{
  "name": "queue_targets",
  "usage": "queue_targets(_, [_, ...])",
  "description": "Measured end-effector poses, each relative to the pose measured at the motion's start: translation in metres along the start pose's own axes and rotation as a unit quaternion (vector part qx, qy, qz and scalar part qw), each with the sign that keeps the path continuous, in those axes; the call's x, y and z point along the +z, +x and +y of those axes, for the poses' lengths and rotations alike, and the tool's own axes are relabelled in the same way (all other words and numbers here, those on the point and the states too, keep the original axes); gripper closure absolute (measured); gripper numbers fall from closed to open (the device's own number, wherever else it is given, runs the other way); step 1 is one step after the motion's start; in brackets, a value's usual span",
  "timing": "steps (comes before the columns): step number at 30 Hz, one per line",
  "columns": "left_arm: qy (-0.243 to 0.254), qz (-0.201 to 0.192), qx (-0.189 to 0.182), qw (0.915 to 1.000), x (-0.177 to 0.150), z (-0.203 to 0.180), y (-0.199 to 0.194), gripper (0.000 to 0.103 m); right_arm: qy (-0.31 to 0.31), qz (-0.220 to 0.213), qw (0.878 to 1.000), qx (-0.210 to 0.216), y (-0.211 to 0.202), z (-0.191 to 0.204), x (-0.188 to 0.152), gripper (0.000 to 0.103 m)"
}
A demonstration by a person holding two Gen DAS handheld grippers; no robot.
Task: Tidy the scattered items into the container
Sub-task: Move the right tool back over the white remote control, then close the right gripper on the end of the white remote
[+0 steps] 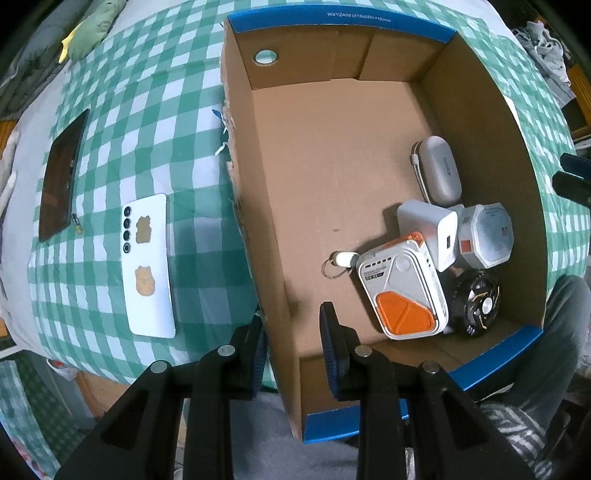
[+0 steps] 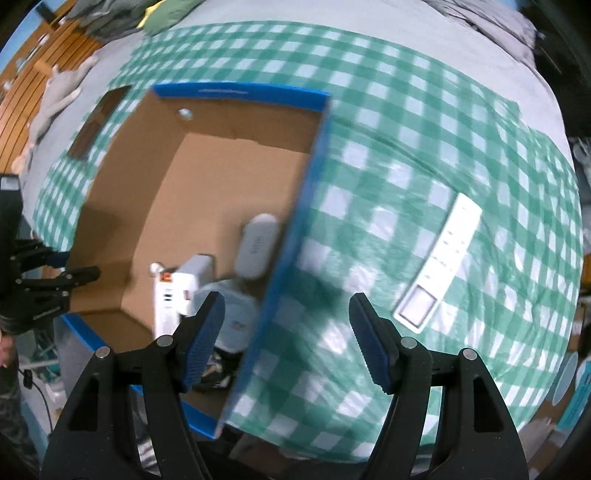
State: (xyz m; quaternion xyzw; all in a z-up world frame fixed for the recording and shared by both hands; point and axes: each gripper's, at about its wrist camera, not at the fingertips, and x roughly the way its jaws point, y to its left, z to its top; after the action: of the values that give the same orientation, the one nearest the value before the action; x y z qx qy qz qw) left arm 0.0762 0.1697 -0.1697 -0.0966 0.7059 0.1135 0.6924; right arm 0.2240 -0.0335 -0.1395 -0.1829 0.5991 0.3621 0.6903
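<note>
The cardboard container (image 1: pixel 340 18) with its blue rim sits on a green-and-white checked cloth (image 1: pixel 147 122), and a fair bit is inside it, all crowded into the near right corner. There is a grey oval case (image 1: pixel 437 171), a white charger cube (image 1: pixel 428 229), a white octagonal box (image 1: pixel 487 236), a white-and-orange device (image 1: pixel 402 291) lying flat, and a black round gadget (image 1: pixel 476 302) partly tucked under it. A key ring with a white tag (image 1: pixel 341 260) lies just to the left of the orange device, touching its corner or very nearly.

The left gripper (image 1: pixel 292 314) points straight down over the container's left wall near the front corner, its jaws narrow, one finger outside the wall and one inside. Whether the pads actually press the cardboard I cannot tell.

The right gripper (image 2: pixel 287 297) hangs over the container's right wall with its jaws spread wide and nothing pinched (its view is blurred).

Out on the cloth, left of the container, a white phone (image 1: pixel 149 266) lies face down, two tan stickers on its back. Further left is a dark flat panel (image 1: pixel 61 177) with a small object (image 1: pixel 77 223) at its near corner, too small to make out. On the other side, well apart from the container, a white power strip (image 2: pixel 439 262) lies at a slant on the cloth.
</note>
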Motion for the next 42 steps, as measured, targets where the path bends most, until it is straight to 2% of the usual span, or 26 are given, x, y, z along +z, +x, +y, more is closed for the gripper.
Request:
queue_targets(9, [0.0,0.0,0.003,1.0,0.009,0.002,0.002,0.077,0.051,0.01,0.999,-0.018,0.01,-0.054,-0.006,0.032])
queue_targets(19, [0.0,-0.001,0.009,1.0,0.017,0.002,0.003,0.077,0.126,0.044,0.99,-0.054,0.056,-0.113,-0.01,0.033])
queue_targets(30, [0.001,-0.001,0.01,1.0,0.016,0.002,0.003,0.077,0.178,0.067,0.98,-0.063,0.096,-0.138,-0.012,0.033])
queue_targets(31, [0.001,-0.001,0.009,1.0,0.016,0.002,0.003,0.077,0.182,0.069,0.979,-0.064,0.099,-0.139,-0.012,0.034])
queue_targets(33, [0.0,-0.001,0.009,1.0,0.016,0.002,0.003,0.077,0.185,0.073,0.978,-0.061,0.102,-0.141,-0.011,0.045])
queue_targets(42, [0.0,-0.001,0.008,1.0,0.016,0.001,0.003,0.077,0.192,0.074,0.976,-0.076,0.109,-0.152,0.01,0.045])
